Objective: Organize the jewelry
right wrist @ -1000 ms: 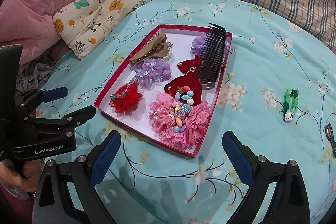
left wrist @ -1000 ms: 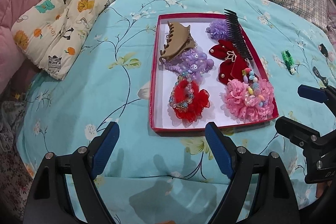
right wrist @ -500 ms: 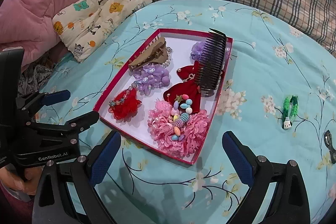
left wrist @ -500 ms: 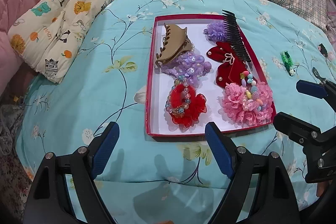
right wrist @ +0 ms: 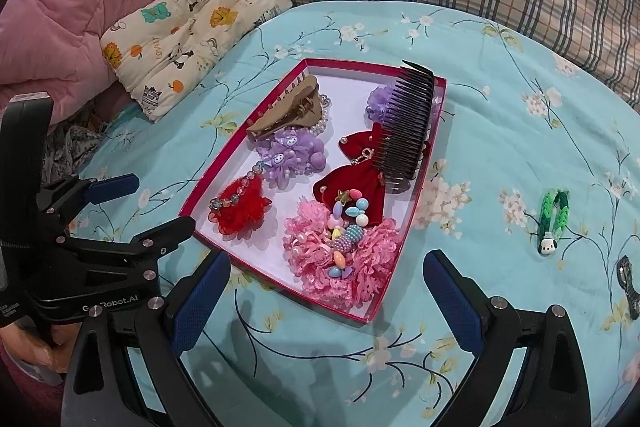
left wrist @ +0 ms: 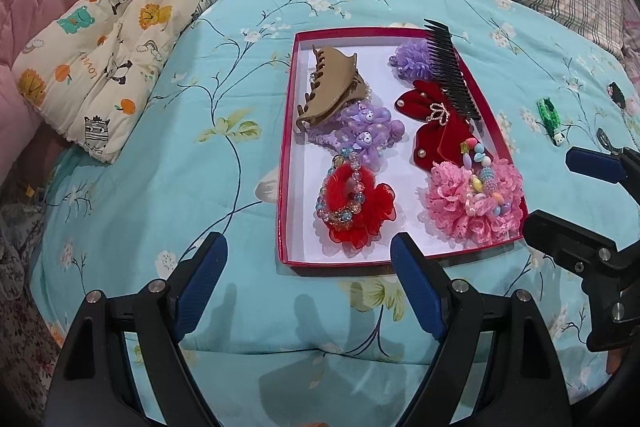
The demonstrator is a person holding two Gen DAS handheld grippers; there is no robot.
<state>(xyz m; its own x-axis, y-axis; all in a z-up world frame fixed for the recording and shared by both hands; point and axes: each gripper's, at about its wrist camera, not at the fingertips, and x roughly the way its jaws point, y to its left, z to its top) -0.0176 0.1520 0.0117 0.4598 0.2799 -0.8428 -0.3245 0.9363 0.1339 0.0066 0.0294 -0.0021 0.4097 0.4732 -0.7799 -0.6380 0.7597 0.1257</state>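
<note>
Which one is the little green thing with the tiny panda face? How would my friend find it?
Start at the red tray on the blue flowered bedspread. The green woven band lies outside it, alone on the cloth to its right. It is the only bright green piece, ending in a tiny white panda head.

Both hand-held grippers (left (left wrist: 308,287), right (right wrist: 326,291)) have backed slightly away from the red tray (left wrist: 285,163).
</note>
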